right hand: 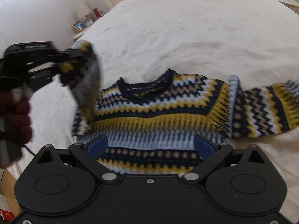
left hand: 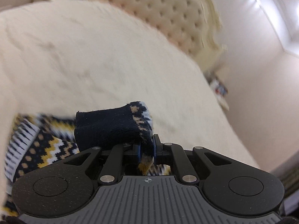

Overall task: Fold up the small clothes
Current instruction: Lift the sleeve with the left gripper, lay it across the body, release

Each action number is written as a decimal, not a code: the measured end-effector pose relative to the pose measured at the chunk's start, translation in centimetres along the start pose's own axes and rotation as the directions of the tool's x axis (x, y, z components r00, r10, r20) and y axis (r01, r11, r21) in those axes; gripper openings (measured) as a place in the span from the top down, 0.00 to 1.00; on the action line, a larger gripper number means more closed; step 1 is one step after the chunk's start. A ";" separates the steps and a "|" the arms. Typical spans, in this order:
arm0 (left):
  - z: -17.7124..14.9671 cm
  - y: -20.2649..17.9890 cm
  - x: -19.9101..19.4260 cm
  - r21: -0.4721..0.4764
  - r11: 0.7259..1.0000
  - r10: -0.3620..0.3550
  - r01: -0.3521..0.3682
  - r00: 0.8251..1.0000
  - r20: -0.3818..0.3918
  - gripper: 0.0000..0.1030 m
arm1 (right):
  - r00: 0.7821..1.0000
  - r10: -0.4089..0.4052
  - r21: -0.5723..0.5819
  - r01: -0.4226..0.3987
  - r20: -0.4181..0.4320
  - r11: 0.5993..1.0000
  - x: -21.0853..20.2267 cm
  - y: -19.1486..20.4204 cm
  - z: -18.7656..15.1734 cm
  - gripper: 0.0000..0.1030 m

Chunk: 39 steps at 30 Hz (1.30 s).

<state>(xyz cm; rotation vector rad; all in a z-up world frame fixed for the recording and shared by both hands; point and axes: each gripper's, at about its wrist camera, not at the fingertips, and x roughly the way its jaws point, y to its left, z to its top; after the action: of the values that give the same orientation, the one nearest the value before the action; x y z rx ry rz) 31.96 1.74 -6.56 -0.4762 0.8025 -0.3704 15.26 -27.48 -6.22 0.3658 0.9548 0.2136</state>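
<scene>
A patterned knit sweater (right hand: 155, 112) lies spread flat on the cream bedspread (right hand: 186, 33). The left gripper (left hand: 146, 149) is clamped on its navy-cuffed sleeve (left hand: 112, 127), lifting it above the bed. The right gripper (right hand: 151, 147) hovers with jaws spread wide over the sweater's body.

Light: soft, even, bright; glare on wall (left hand: 261, 5) upper right in left view.
Blur: motion smear across bedspread (left hand: 93, 56), headboard (left hand: 158, 9); sleeve (right hand: 84, 74) smeared.
Edges: fisheye bending, dark corners.
</scene>
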 end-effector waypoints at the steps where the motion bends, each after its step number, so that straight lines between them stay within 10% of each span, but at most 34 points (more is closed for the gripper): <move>1: -0.6 -0.1 1.1 0.004 1.000 0.002 -0.001 1.000 -0.030 0.89 | 1.000 -0.003 0.002 0.003 -0.006 1.000 -0.1 -0.4 -0.1 0.04; 5: -2.6 -0.2 4.6 0.029 1.000 0.016 -0.012 0.991 -0.135 0.81 | 1.000 -0.015 0.002 0.016 -0.014 1.000 -0.5 -1.3 -0.5 0.04; 11: -4.5 -1.0 5.9 0.167 0.984 -0.031 0.066 0.979 -0.199 0.15 | 0.999 -0.036 0.026 0.037 -0.032 0.999 -0.5 -1.9 -1.2 0.04; 19: -4.9 -1.9 5.7 0.314 0.939 -0.064 0.140 0.969 -0.240 0.14 | 0.997 -0.058 0.034 0.060 -0.052 0.998 0.3 -0.8 -2.1 0.04; 29: -4.5 3.1 1.7 0.260 0.964 0.117 -0.059 0.969 -0.217 0.14 | 0.993 -0.100 0.041 0.102 -0.058 0.994 2.2 0.9 -1.8 0.04; 39: -4.1 11.4 3.3 0.245 0.915 0.382 -0.321 0.886 -0.265 0.14 | 0.973 -0.223 -0.107 0.216 -0.060 0.971 6.9 3.5 0.1 0.25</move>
<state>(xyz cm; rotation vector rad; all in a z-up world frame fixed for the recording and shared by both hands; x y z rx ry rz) 32.57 8.56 -17.13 -0.0791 1.1239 -0.1798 19.20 -21.95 -9.97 0.1596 1.0434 0.0719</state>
